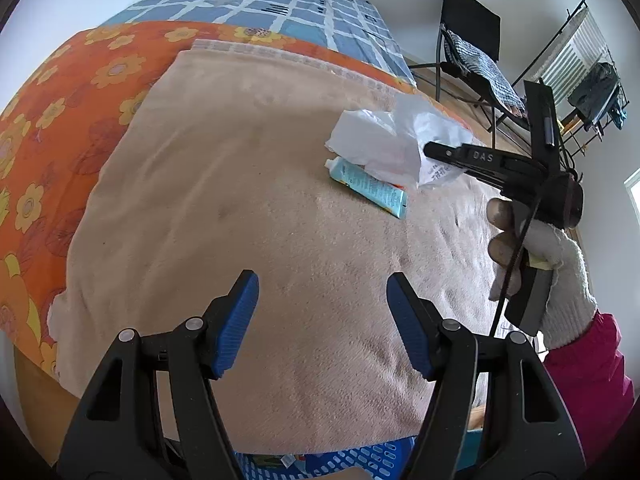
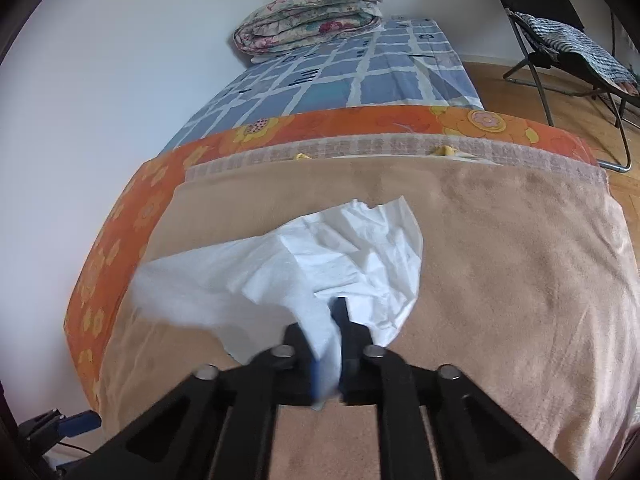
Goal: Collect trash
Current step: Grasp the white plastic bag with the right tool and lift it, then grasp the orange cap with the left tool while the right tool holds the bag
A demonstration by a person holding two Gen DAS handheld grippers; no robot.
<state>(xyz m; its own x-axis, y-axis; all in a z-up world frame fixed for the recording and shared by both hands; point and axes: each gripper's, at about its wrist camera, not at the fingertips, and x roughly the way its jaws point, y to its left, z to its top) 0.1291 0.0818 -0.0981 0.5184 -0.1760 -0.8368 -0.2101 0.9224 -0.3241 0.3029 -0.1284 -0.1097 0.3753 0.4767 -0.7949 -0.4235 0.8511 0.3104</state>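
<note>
Two wrist fisheyes over one bed, both facing its far end.

The left wrist camera looked from higher and further back, over its own open claw (image 1: 322, 320), down the beige blanket (image 1: 240, 208). The right wrist camera sat low and close behind the white tissue (image 2: 320, 264). Both shared the blanket, tissue, blue checked sheet (image 1: 280, 12), folded quilt (image 2: 308, 12) and black folding chair (image 1: 472, 48).
</note>
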